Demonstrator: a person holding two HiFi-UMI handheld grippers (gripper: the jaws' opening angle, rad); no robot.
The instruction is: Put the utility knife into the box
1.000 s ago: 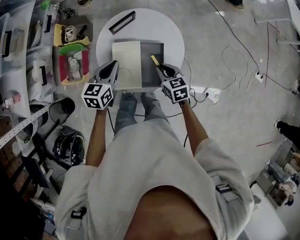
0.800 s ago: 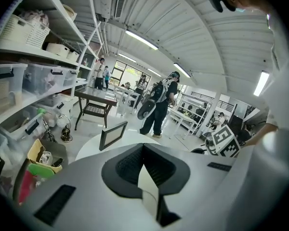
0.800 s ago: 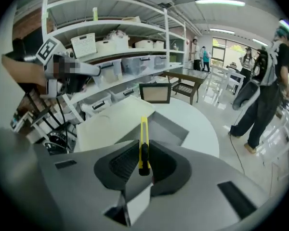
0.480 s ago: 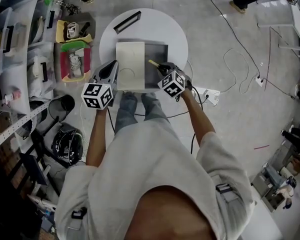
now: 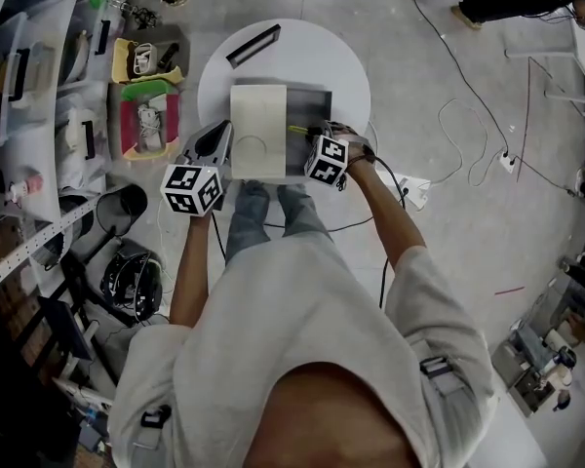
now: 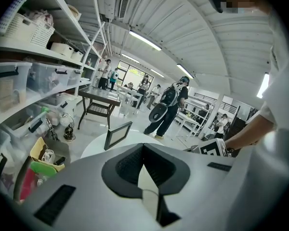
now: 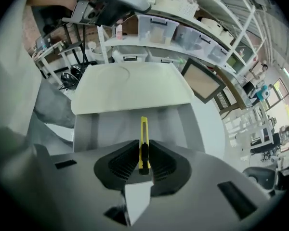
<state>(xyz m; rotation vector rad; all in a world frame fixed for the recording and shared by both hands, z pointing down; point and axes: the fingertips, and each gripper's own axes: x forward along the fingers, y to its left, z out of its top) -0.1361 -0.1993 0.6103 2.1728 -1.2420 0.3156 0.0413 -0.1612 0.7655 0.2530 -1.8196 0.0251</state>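
A yellow utility knife (image 7: 143,137) is clamped between the pads of my right gripper (image 7: 143,152), its blade end sticking out forward. It hangs over the inside of the open grey box (image 7: 111,126). From the head view, the right gripper (image 5: 312,133) reaches leftward across the box (image 5: 312,103) on the round white table (image 5: 349,66), and the knife (image 5: 298,130) shows as a thin yellow line. The cream lid (image 5: 258,130) covers the box's left half. My left gripper (image 5: 217,136) rests at the lid's near left edge, jaws (image 6: 143,150) shut on nothing.
A black flat frame (image 5: 253,45) lies at the table's far side. Left of the table are shelves with clear bins, a yellow bin (image 5: 141,61) and a red one (image 5: 144,125) on the floor. A power strip (image 5: 409,183) and cables lie to the right. Several people stand beyond the table.
My right gripper has swung from pointing away to pointing left across the box, carrying the knife lower over the box's open half. The left gripper has stayed put.
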